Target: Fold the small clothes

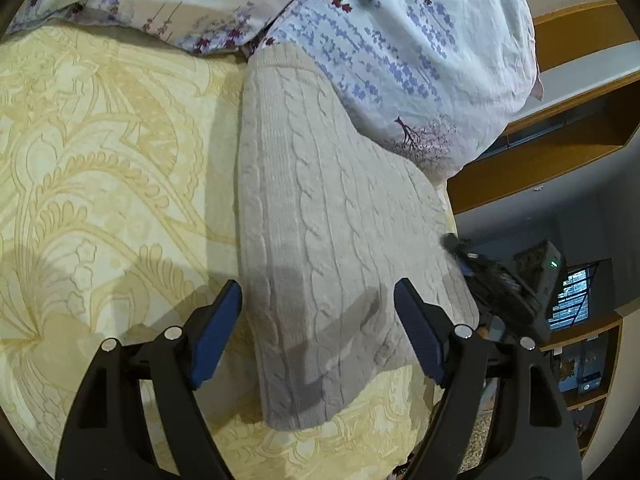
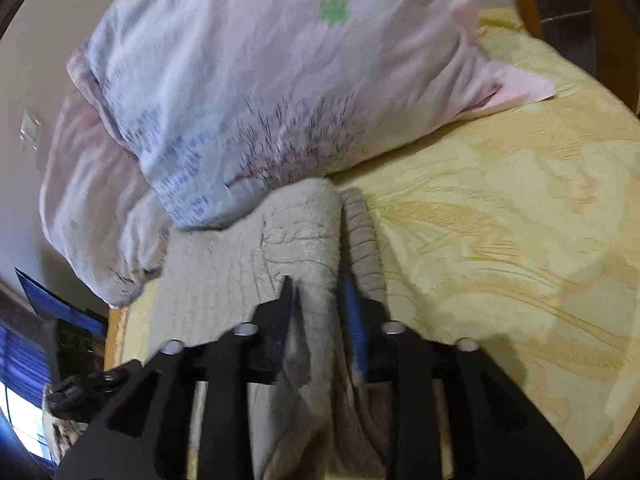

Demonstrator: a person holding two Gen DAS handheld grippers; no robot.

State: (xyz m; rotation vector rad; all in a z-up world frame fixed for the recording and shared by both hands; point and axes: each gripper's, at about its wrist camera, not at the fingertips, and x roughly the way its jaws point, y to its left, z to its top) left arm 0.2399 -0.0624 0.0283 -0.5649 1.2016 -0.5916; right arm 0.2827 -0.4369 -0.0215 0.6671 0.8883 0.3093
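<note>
On yellow bedspread [image 1: 100, 140]: knit sweater [image 1: 320, 200], left gripper [image 1: 318, 296] fingers apart, right gripper [image 2: 320, 300] fingers straddling fold.

**Soft indoor light, right view smeared**

Left wrist view sharp and evenly bright; gripper shadows fall on the cream knit [image 1: 320, 208] and the yellow bedspread [image 1: 100, 152] toward 8 o'clock. Window [image 1: 572, 296] at 3 o'clock is bright. Right wrist view motion-blurred throughout, pillow [image 2: 248, 92] washed out. Both have fisheye bending and dark corner vignettes.
</note>
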